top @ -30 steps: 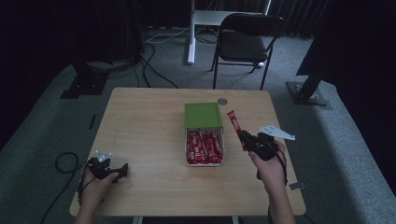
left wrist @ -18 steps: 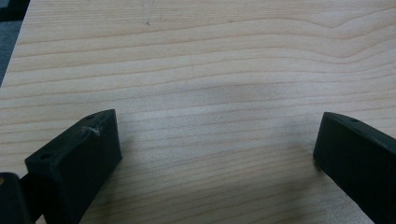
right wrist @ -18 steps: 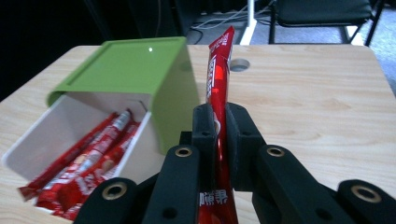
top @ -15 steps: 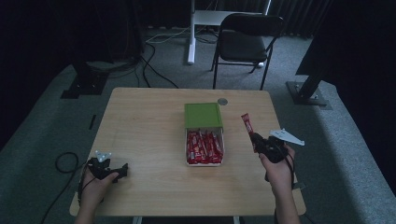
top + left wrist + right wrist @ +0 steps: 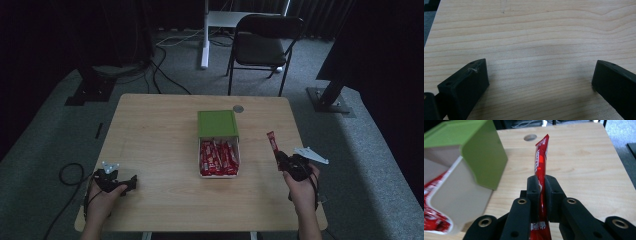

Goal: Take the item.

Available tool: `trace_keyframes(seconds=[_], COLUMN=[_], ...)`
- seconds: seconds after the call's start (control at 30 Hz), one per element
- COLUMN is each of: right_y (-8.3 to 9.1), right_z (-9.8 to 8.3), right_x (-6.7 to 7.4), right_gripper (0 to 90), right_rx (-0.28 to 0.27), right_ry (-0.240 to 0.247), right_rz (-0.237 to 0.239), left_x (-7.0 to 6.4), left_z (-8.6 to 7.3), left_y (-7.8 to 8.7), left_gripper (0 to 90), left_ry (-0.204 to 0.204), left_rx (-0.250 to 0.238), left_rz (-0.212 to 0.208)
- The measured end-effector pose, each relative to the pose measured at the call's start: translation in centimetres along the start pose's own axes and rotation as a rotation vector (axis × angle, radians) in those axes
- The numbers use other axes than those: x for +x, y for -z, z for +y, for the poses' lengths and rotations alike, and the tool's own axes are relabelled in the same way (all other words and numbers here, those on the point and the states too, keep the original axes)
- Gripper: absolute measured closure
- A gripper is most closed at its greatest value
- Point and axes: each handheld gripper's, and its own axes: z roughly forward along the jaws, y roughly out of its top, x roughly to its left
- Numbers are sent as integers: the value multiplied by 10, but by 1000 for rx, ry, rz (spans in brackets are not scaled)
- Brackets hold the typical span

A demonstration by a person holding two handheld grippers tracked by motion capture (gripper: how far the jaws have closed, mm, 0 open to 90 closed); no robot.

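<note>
The right gripper [image 5: 283, 161], clamped on a sachet [image 5: 272, 142], has moved from the box [image 5: 218, 145] toward the table [image 5: 155, 130]; placement is probably next.

The left gripper [image 5: 131, 182] rests wide.

My left gripper [image 5: 131, 183] rests low at my 7 o'clock, jaws spread wide, pointing toward 3 o'clock. My right gripper [image 5: 278, 156] sits at my 4 o'clock, jaws clamped tight, aimed toward 11 o'clock, wrist straight behind it.

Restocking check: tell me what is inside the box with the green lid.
The box holds a row of red sachets, packed side by side. The green lid covers its far end, hiding whatever lies under it.
</note>
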Motion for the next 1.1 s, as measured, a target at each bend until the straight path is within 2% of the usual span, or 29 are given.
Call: trace_keyframes(seconds=[0.3, 0.47, 0.7, 0.93, 1.1], right_y=[-9, -15, -24, -32, -37], right_z=[-16, -24, -33, -39, -45], right_x=[-16, -24, -30, -35, -39], right_gripper=[827, 825, 822, 824, 823], right_rx=[36, 45, 71, 100, 122], right_ry=[-12, -37, -40, -28, -37], right_rz=[-47, -31, -45, -96, -112], left_x=[0, 0, 0, 0, 0], left_z=[0, 0, 0, 0, 0], left_y=[0, 0, 0, 0, 0], left_gripper=[13, 13, 13, 13, 14], left_ry=[3, 3, 3, 3, 3], left_rx=[-2, -2, -2, -2, -2], left_rz=[0, 0, 0, 0, 0])
